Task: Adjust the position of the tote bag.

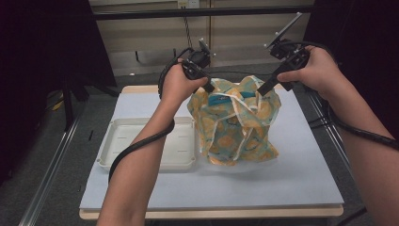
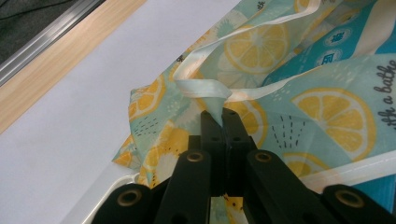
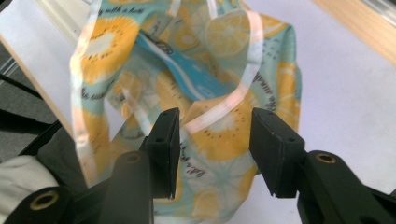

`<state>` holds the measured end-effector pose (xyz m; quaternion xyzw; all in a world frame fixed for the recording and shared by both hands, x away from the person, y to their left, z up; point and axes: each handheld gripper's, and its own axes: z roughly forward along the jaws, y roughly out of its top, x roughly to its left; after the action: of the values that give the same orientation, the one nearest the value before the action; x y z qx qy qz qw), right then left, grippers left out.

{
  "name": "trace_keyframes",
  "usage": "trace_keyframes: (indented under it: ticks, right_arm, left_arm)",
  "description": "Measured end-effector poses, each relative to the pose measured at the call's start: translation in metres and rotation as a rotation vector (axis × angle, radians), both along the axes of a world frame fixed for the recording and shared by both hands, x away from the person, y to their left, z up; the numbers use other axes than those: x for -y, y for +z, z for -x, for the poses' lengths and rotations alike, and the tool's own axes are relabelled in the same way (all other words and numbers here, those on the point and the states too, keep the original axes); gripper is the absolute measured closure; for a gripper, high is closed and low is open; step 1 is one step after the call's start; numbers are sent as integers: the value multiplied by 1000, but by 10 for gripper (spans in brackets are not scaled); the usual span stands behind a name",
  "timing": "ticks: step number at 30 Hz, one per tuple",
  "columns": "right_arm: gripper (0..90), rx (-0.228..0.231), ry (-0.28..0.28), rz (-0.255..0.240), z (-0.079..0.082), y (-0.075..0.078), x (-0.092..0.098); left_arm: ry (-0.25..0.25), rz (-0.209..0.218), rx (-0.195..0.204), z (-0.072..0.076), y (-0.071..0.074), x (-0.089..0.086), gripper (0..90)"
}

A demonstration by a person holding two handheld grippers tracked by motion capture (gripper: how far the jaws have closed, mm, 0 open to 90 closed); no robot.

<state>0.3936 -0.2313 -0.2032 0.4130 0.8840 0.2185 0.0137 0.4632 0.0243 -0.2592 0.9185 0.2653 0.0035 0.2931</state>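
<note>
Standing near the middle of the white table, the lemon bag sits just right of the white tray, which has nothing in it. The left gripper is clamped tight on the pale rim strip at the bag's left top edge. The right gripper is spread apart (nothing pinched), with the bag's cloth and a pale strap just in front, between its jaws. A blue packet lies inside the bag's mouth, running left to right. The right gripper looks nearest to the bag's right rim, so a grab there likely comes next.
</note>
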Motion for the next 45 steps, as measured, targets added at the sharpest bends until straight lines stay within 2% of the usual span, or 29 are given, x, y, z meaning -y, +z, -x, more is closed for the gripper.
trace_keyframes:
  ticks: [3,7,11,13,14,15,19,23,24,25,29,32,36,40,41,42,45]
  right_arm:
    - [545,-6,12,10,2,-3,-1]
    - [628,-15,24,22,3,-8,-2]
    - [778,1,19,40,2,-10,-2]
    - [836,5,24,48,2,-8,-1]
    - [899,5,7,51,2,-6,-1]
    - [900,19,5,57,2,-5,-1]
    - [900,3,5,74,2,1,-4]
    - [900,23,1,62,0,6,-8]
    - [900,26,-1,51,-2,8,-9]
    - [900,32,5,46,-4,9,-9]
    - [900,68,-22,-5,-11,14,-10]
    - [900,92,-46,-19,-16,14,-9]
    - [900,78,-70,-3,-23,1,-7]
    - [900,40,-70,16,-27,-17,-7]
    - [900,34,-70,18,-27,-21,-7]
    - [900,26,-69,20,-28,-25,-6]
    - [900,12,-69,24,-28,-33,-5]
  left_arm:
    - [2,4,1,1,1,-1,900]
    - [0,7,-2,2,2,-2,900]
    - [2,8,12,3,2,-3,900]
    - [4,20,4,4,2,-3,900]
    - [0,17,7,4,2,-4,900]
    - [-1,19,4,3,2,-4,900]
    - [1,25,-2,3,2,-5,900]
    - [-4,29,0,3,3,-7,900]
    - [12,44,-6,4,2,-6,900]
    - [-10,26,-6,2,2,-8,900]
    - [1,29,-21,-1,-4,-15,900]
    - [13,22,-37,-3,-13,-22,900]
    - [17,22,-57,-5,-20,-28,900]
    - [9,29,-56,-3,-20,-31,897]
    - [-2,10,-53,-3,-19,-32,897]
    - [-1,14,-56,-2,-19,-32,897]
    - [5,19,-45,-2,-19,-33,845]
